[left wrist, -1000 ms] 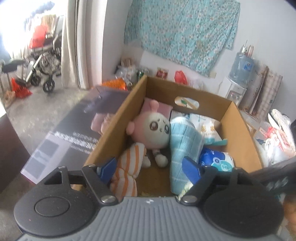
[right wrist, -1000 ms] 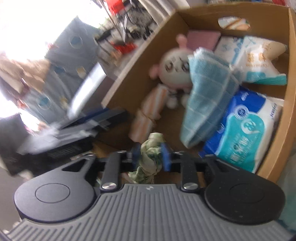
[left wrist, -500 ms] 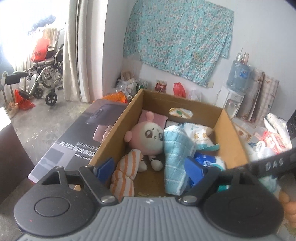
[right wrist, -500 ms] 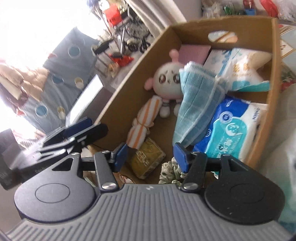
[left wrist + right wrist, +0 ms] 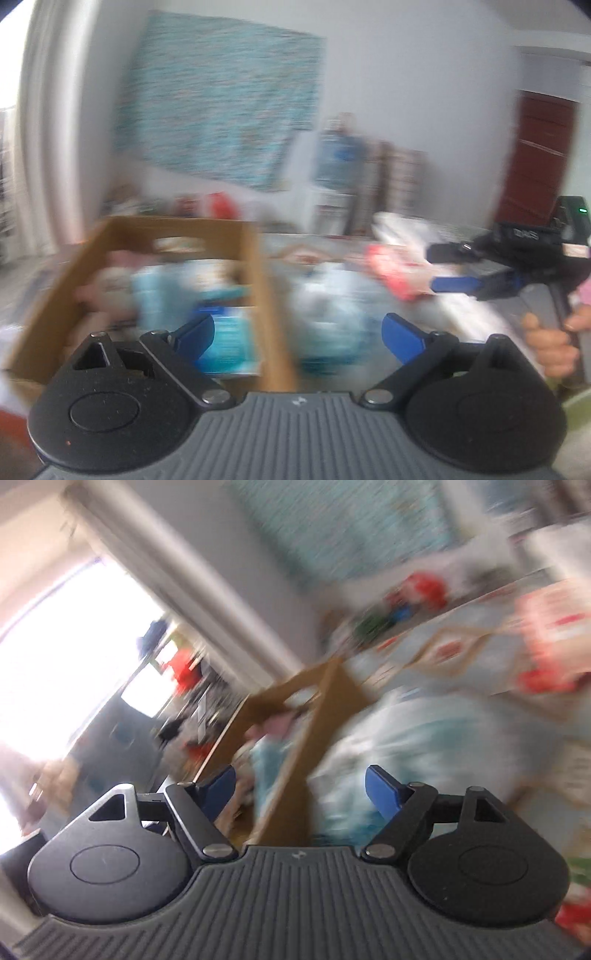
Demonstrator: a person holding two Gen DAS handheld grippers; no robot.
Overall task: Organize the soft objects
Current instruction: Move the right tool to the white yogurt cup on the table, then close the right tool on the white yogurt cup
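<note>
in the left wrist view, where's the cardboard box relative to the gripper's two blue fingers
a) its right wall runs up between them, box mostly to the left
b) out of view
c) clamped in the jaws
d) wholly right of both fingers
a: the cardboard box sends its right wall up between the fingers of the left gripper, with most of the box to the left; the jaws are opening with nothing gripped.

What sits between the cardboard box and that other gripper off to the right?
In the left wrist view, between the cardboard box and the right gripper lies a blurred heap of pale bags and a red-and-white packet.
</note>
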